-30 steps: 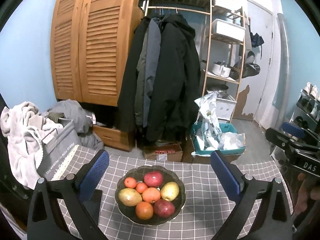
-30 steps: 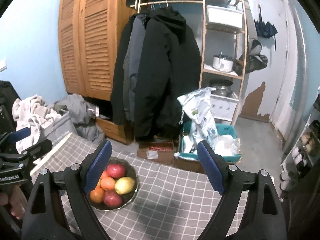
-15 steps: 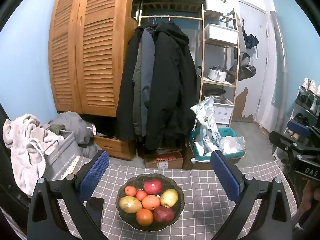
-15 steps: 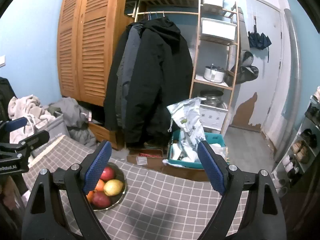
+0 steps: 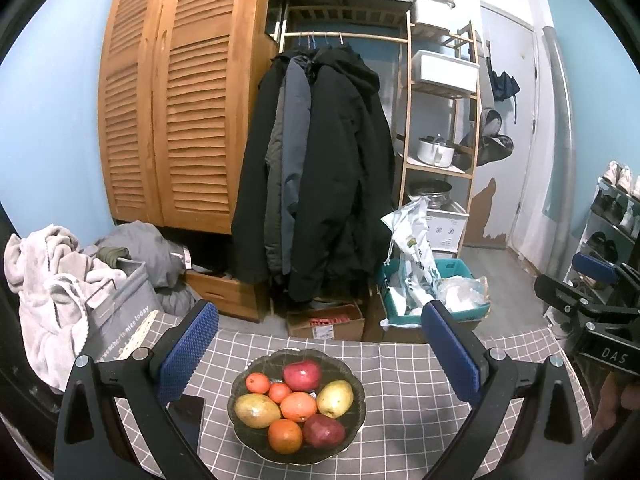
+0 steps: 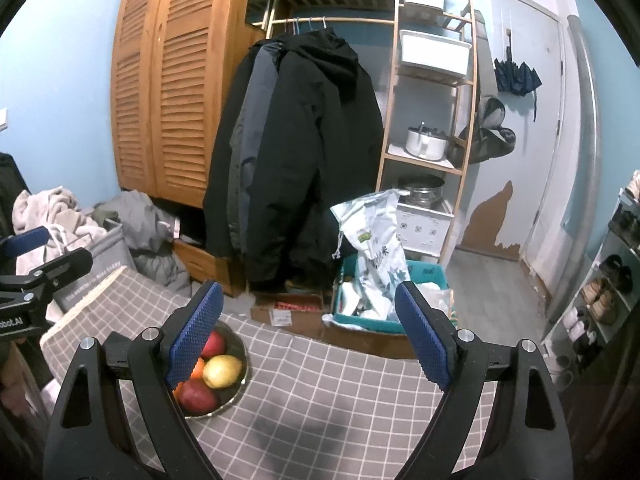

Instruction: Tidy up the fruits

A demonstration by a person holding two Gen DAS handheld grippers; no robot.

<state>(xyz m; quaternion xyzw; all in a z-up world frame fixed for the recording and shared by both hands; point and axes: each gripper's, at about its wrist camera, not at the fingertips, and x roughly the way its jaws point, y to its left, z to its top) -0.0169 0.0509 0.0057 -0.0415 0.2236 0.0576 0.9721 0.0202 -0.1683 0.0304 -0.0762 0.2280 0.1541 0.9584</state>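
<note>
Checked cloth tablecloth [image 5: 404, 376], glossy bowl [image 5: 240, 384], slatted wood wardrobe [image 5: 188, 112]

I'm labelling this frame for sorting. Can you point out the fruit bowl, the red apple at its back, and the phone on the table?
fruit bowl [image 5: 240, 438], left wrist view, on its dark front-left rim.
red apple [image 5: 302, 375], left wrist view, middle of its skin.
phone [image 5: 188, 414], left wrist view, on its dark screen.

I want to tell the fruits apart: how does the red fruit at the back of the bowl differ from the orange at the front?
The red fruit is dark red and lies at the far rim; the orange is bright orange, rounder, and lies nearest the camera. Both rest in the bowl, untouched.
</note>
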